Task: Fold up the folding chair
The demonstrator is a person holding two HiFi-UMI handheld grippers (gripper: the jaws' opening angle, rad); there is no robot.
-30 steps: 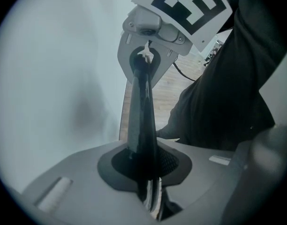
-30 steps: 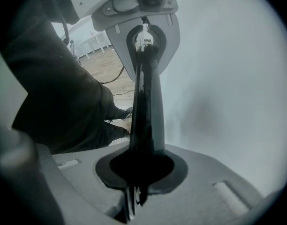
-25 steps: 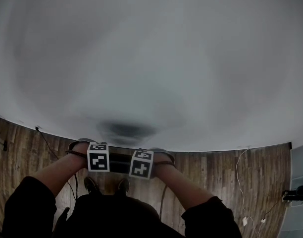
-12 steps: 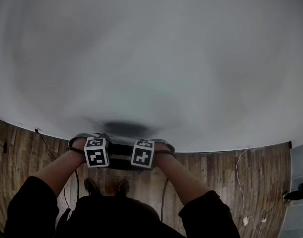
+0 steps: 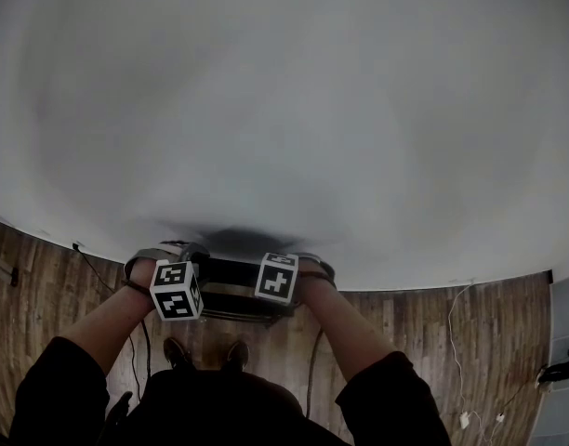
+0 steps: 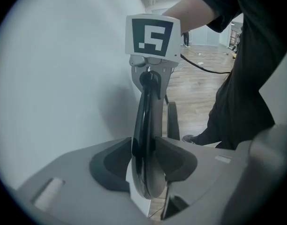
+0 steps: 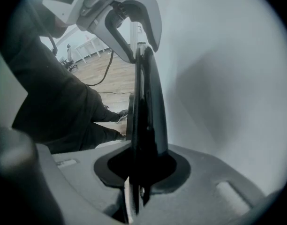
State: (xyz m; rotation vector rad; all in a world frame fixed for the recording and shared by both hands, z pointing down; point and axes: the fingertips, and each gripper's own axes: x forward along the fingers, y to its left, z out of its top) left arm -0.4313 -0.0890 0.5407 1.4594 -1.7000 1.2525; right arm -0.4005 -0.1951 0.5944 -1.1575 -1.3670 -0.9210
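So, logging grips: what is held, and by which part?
Right gripper clamps the folding chair's top edge, jaws easing open; left gripper's jaws just opened around it.

White wall: plain, filling the far field. Wooden floor: planked, spanning the near strip below the wall. Black cable: trailing over the floor at left. White cable: lying on the floor at right.
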